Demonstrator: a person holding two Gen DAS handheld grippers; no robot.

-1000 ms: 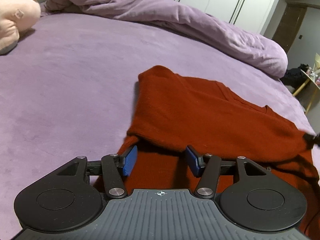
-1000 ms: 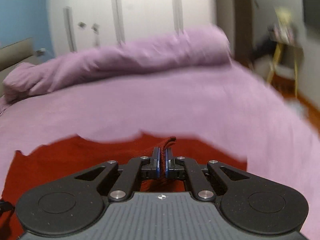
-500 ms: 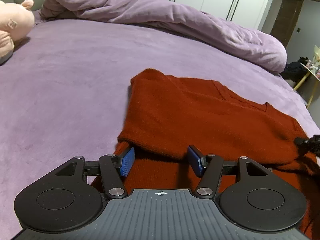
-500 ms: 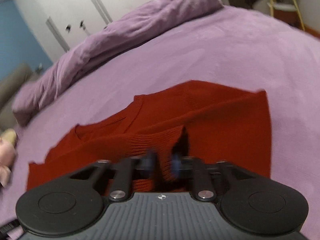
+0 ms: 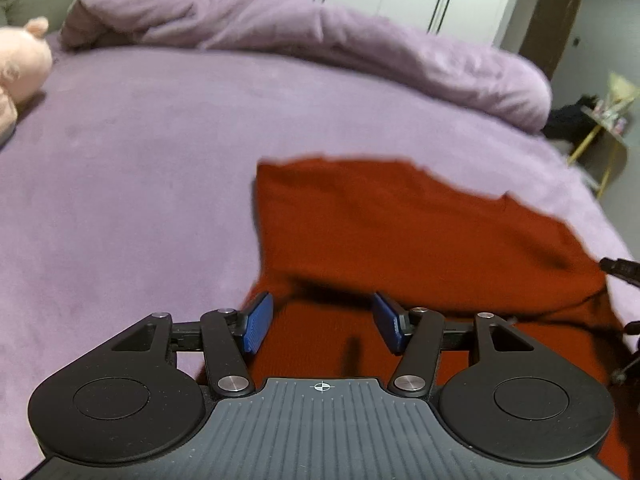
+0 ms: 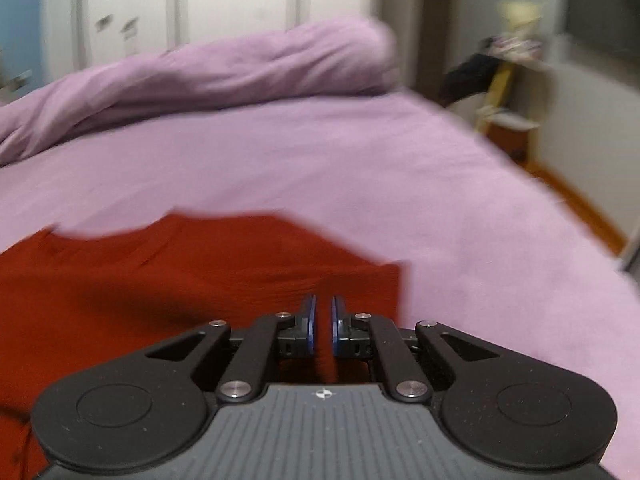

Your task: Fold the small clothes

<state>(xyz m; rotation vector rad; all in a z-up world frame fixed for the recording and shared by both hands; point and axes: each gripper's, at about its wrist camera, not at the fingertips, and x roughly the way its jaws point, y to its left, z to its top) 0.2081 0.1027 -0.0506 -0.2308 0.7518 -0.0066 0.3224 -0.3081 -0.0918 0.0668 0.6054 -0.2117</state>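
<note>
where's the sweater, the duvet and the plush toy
sweater (image 5: 400, 232), left wrist view, middle of the folded top layer
duvet (image 5: 320, 40), left wrist view, middle of the bunched roll
plush toy (image 5: 20, 64), left wrist view, its head

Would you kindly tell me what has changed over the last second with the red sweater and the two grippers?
The right gripper, shut on a bunched bit of the red sweater a second ago, now shows a narrow gap with red cloth behind; whether it grips is unclear. The sweater's right side now lies flat. The left gripper stayed open over the near fold; the purple bedsheet and duvet are unchanged.
</note>
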